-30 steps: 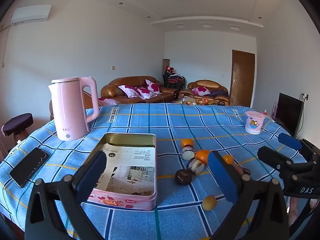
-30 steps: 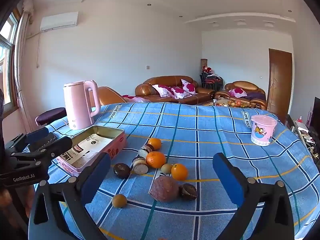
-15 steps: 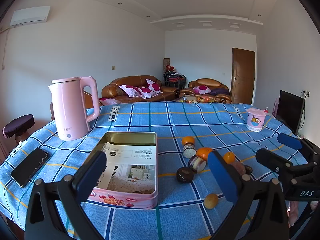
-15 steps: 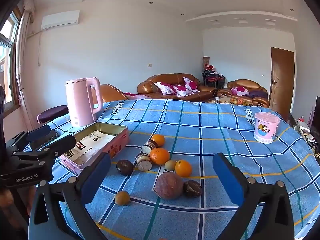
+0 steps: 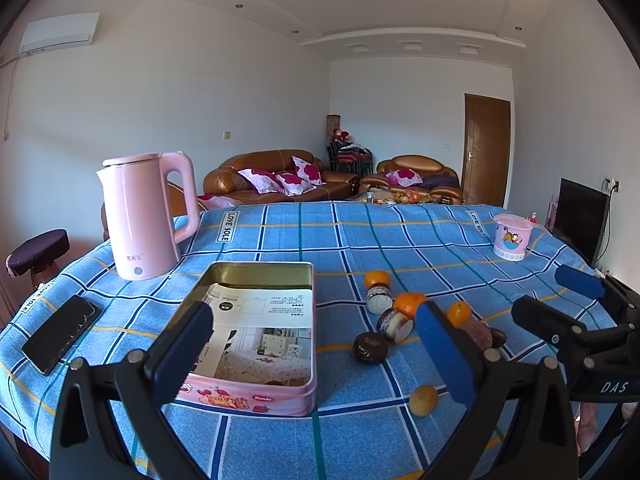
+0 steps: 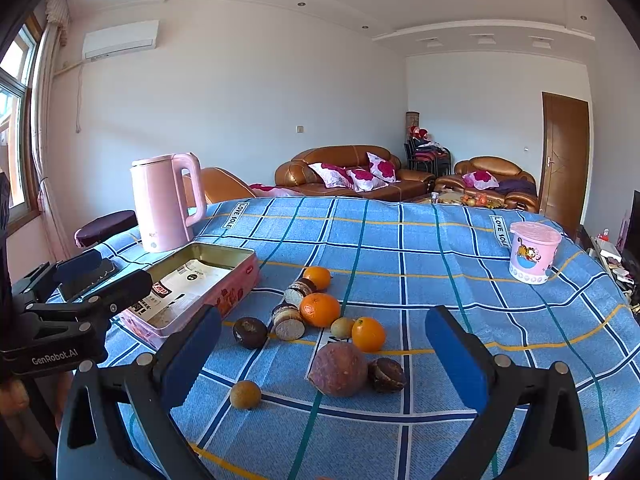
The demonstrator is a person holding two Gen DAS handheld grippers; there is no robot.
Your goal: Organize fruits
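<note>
Left gripper: held above the near table edge, jaws wide apart, nothing gripped.
Pink rectangular metal tin: no fruit inside; only a printed paper sheet is seen.
Loose fruits: scattered on the blue checked tablecloth right of the tin; none sorted, all judged left to do.
Right gripper: spread open, empty.
Writing: "LOVE SOLE" on cloth, "GenRobot.AI" on gripper.

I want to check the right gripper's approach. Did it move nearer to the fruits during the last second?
Yes. In the right wrist view, the large purple-brown fruit and the pink kettle both appear bigger, so the right gripper has advanced toward them.
</note>
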